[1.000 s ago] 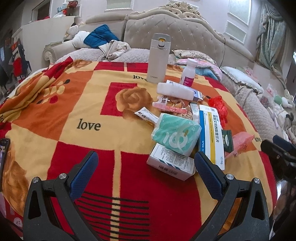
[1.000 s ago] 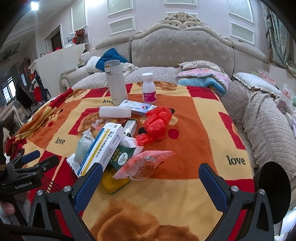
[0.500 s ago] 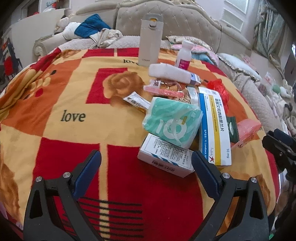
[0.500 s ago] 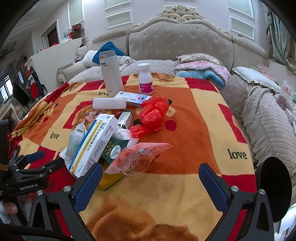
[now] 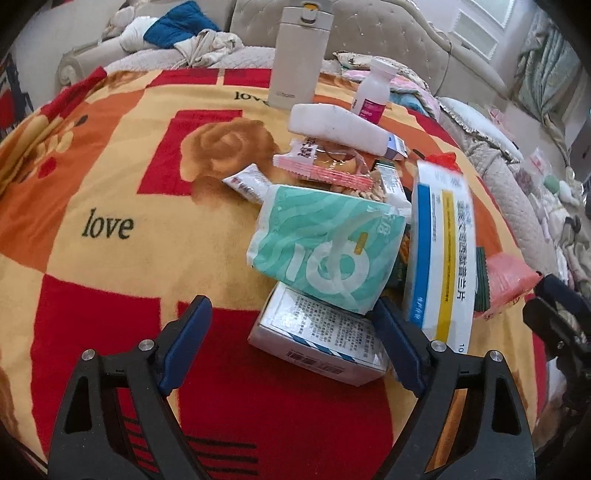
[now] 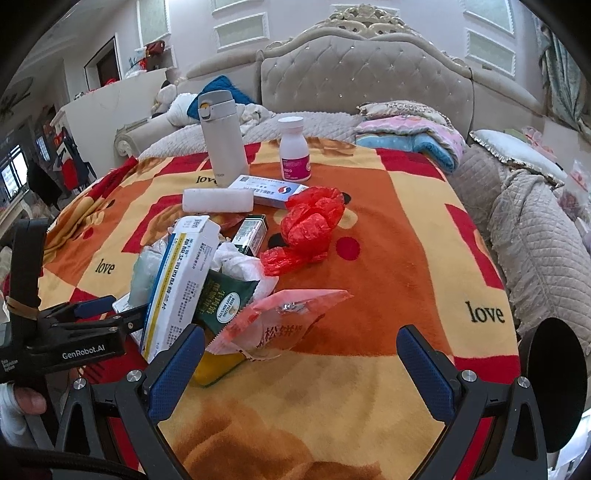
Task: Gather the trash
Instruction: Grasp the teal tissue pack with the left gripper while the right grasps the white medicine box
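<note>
Red-orange "love" blanket (image 5: pixel 110 192) covers the bed. Trash pile centre-right: long blue-yellow medicine box (image 5: pixel 441 258), teal tissue pack (image 5: pixel 325 247), small white carton (image 5: pixel 317 334) nearest. Left gripper (image 5: pixel 291 339) closing, jaws straddling the carton, its right pad beside it. Right gripper (image 6: pixel 301 362) spread wide; pink wrapper (image 6: pixel 280 317) just beyond its jaws.

Tufted beige headboard (image 6: pixel 365 70) against panelled wall (image 6: pixel 240 26).

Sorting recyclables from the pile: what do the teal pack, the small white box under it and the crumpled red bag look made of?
Teal pack: soft plastic film, slightly glossy, puffy and creased; likely tissues inside.
Small white box: printed cardboard, sharp folded edges, with a sheen that may be a coating or wrap.
Red bag: thin plastic film, crinkled, semi-translucent and shiny.
</note>
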`<state>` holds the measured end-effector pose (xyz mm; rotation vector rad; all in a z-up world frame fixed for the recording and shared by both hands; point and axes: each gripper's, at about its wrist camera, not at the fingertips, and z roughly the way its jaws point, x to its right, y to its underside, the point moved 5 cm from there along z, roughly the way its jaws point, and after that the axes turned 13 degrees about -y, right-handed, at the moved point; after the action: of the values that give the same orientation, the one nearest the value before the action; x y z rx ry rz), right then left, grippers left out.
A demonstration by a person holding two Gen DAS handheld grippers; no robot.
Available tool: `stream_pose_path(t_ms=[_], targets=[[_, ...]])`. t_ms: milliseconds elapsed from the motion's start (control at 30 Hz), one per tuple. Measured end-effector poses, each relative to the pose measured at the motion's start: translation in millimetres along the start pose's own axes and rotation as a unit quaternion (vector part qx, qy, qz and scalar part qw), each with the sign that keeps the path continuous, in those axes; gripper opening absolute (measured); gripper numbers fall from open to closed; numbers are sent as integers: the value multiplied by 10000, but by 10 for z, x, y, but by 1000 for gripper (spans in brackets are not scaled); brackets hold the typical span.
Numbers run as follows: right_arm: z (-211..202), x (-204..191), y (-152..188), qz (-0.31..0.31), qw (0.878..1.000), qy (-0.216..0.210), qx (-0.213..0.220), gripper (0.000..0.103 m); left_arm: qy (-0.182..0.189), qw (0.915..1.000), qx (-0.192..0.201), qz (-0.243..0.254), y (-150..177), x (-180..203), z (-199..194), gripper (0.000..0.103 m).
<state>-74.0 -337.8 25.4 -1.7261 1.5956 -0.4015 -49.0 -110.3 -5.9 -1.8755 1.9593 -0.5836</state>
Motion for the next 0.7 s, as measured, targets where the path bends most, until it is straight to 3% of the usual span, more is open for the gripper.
stream_pose_path(t_ms=[133,300,433,533,700], targets=[[40,-6,-25,35,10000,-49,-2,103,78,9998,73,-159,-52,-17,-49,88],[44,1,-45,55,10000,-54,-10,103,-30,10000,-63,34,-18,38,50,84],[49,0,-59,39,10000,-77,-40,103,94,9997,-124,211,23,7,16,62],[44,-17,-68,51,9999,-161,-28,103,-193,9992,-182,315,44,-134,8,31],[55,-131,-85,117,9986,-511,-11,102,-185,9993,-320,-4,18,-409,21,28]])
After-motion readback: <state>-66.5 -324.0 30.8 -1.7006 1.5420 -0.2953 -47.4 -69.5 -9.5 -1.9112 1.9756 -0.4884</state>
